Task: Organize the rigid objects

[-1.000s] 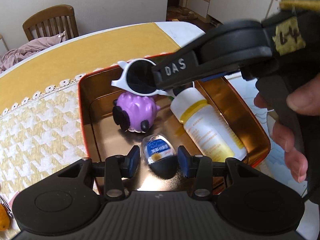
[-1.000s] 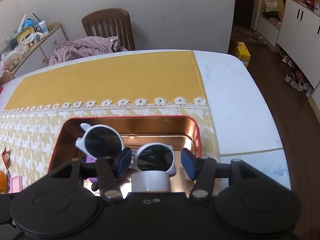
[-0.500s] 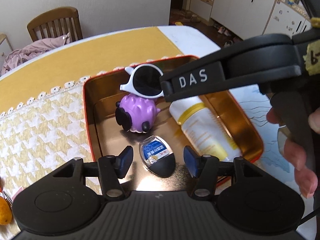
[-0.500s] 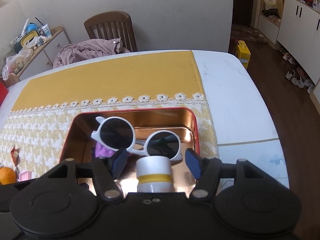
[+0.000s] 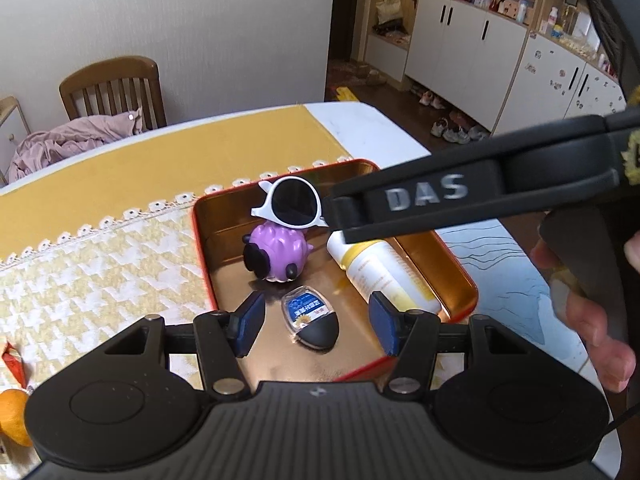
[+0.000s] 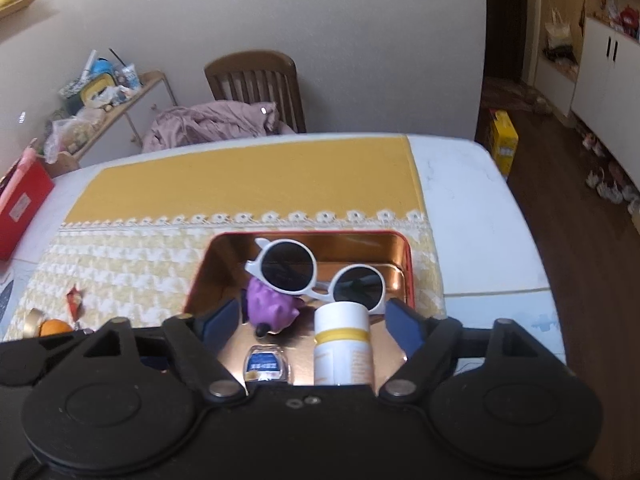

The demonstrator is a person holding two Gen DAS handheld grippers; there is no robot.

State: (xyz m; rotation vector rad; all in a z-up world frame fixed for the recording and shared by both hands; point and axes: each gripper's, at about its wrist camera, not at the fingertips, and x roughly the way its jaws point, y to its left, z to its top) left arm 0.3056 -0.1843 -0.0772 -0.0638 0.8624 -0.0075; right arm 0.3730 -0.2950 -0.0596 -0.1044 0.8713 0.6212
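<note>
A red-rimmed metal tin (image 5: pixel 202 248) (image 6: pixel 408 264) lies on the yellow tablecloth. Inside are white round sunglasses (image 5: pixel 292 202) (image 6: pixel 316 272) resting on a purple toy (image 5: pixel 276 254) (image 6: pixel 270 304) and on the cap of a white bottle with a yellow band (image 5: pixel 384 276) (image 6: pixel 344 344), and a small blue-labelled black case (image 5: pixel 314 320) (image 6: pixel 266 364). My left gripper (image 5: pixel 316 322) is open above the near end of the tin, over the case. My right gripper (image 6: pixel 308 320) is open and empty above the tin; its black body (image 5: pixel 460 200) crosses the left wrist view.
An orange (image 6: pixel 54 328) (image 5: pixel 12 416) and a small red wrapper (image 6: pixel 74 300) lie on the cloth left of the tin. A red box (image 6: pixel 22 204) sits at the table's far left. A wooden chair (image 6: pixel 256 80) with pink cloth stands behind the table.
Both grippers have pulled back and up from the tin and opened wider. The sunglasses now rest free on the toy and bottle; the case lies free in the tin.
</note>
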